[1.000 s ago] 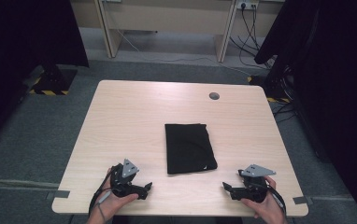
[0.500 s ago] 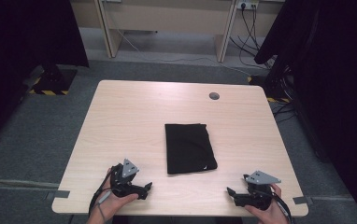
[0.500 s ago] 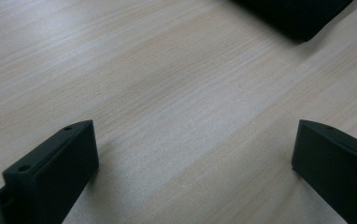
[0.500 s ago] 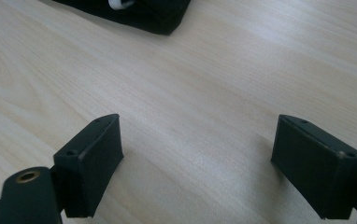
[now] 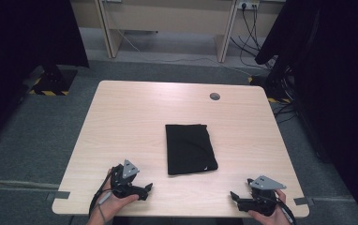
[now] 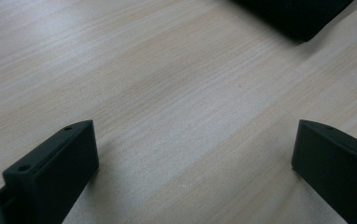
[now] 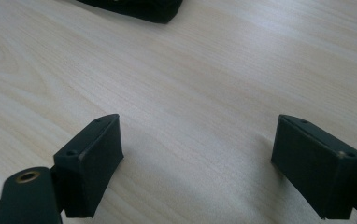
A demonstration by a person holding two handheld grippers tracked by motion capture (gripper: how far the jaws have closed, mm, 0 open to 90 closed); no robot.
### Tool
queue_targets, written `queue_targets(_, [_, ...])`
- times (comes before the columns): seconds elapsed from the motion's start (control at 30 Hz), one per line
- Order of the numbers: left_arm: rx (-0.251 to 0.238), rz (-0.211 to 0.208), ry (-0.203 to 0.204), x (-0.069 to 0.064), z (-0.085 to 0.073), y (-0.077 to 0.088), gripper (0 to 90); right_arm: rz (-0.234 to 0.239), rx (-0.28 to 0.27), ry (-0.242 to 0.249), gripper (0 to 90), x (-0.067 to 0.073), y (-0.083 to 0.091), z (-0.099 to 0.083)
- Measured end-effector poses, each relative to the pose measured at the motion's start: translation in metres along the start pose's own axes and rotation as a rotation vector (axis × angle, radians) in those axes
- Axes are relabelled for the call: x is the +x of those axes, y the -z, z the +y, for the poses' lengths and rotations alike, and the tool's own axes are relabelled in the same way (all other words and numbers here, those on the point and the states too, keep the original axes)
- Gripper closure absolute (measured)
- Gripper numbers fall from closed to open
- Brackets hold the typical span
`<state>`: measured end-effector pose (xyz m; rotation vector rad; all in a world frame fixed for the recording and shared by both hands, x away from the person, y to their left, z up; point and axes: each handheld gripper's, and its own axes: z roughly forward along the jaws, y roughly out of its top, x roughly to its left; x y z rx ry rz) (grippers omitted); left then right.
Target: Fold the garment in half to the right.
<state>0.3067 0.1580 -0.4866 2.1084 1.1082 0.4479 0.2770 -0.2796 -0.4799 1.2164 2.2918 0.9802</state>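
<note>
In the high view, a folded black cloth (image 5: 190, 148) is being shown lying flat just right of the middle of the frame, on a pale wooden table (image 5: 135, 117). The left gripper (image 5: 142, 190) is being held in a hand (image 5: 116, 204) at the lower left of the frame, near the table's front edge, with its jaws being pointed toward the right. The right gripper (image 5: 235, 199) is being held in the other hand (image 5: 268, 215) at the lower right of the frame, its jaws being pointed toward the left. Both grippers are being kept well apart from the cloth, one on each side of it and below it in the frame. A small round grommet (image 5: 214, 96) is being shown in the table top, above and to the right of the cloth.

In the left gripper view, the two black jaws are being held wide apart at the lower left and lower right corners, with bare wood grain lying between them and nothing being gripped. A corner of the black cloth (image 6: 293, 16) is being shown at the upper right of the frame, apart from the jaws.

In the right gripper view, the jaws are likewise being held wide apart low in the frame, with nothing between them. An edge of the cloth (image 7: 139, 8) is being shown at the top, left of centre.
</note>
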Motion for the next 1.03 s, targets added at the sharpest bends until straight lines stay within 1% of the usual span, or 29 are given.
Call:
queue_targets(0.5, [0.001,0.001,0.000,-0.0001,0.0000,0.0000,0.0,-0.010,-0.007,-0.007,16.1,0.0023,0.0052,-0.0061])
queue_targets(1.03, [0.000,0.002,0.001,0.0000,0.0000,0.0000,0.0,-0.010,-0.007,-0.006,15.3,0.0032,0.0059,-0.0069])
